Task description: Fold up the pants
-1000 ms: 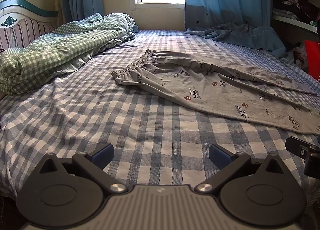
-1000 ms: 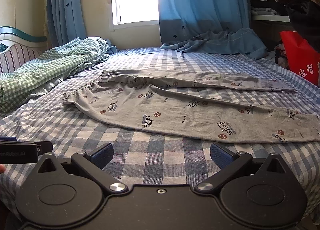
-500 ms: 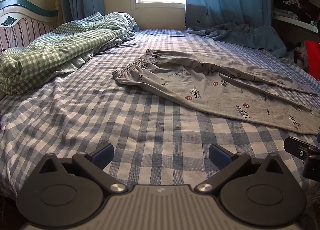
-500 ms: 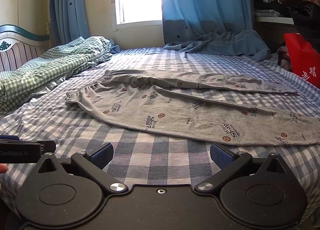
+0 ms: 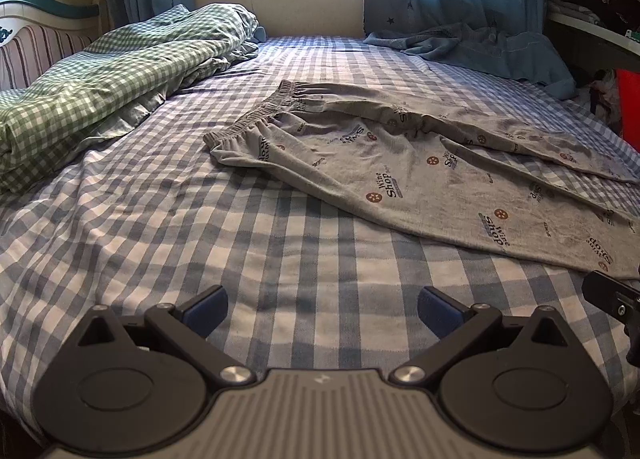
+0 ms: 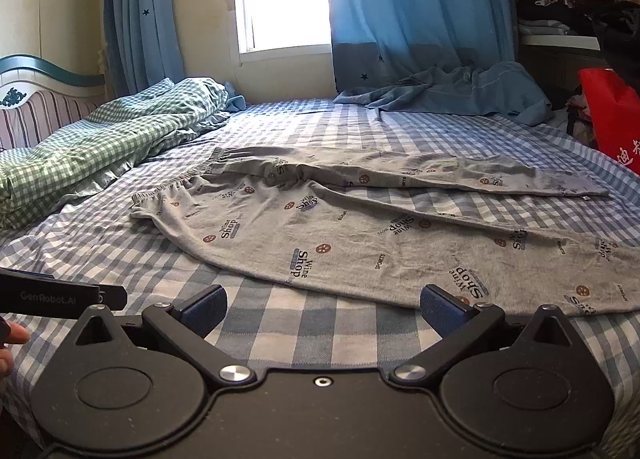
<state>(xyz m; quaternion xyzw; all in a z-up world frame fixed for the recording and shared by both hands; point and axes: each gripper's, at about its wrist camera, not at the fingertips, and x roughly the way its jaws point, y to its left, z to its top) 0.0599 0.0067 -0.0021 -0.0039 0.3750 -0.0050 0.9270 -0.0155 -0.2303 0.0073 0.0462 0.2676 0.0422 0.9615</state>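
Observation:
Grey printed pants (image 5: 400, 163) lie spread flat on the blue checked bed, waistband to the left, two legs running right; they also show in the right wrist view (image 6: 360, 235). My left gripper (image 5: 322, 309) is open and empty, over bare sheet short of the pants. My right gripper (image 6: 323, 303) is open and empty, its right fingertip at the near edge of the lower leg. The far leg's hem (image 6: 588, 191) lies at the right.
A green checked duvet (image 5: 100, 91) is bunched along the left by the headboard (image 6: 36, 99). A blue curtain and blue cloth (image 6: 460, 91) lie at the bed's far edge. Shelves with clothes and a red bag (image 6: 612, 119) stand right.
Both grippers have moved forward toward the pants, which look larger and closer now. The jaws stay open. The pants have not moved.

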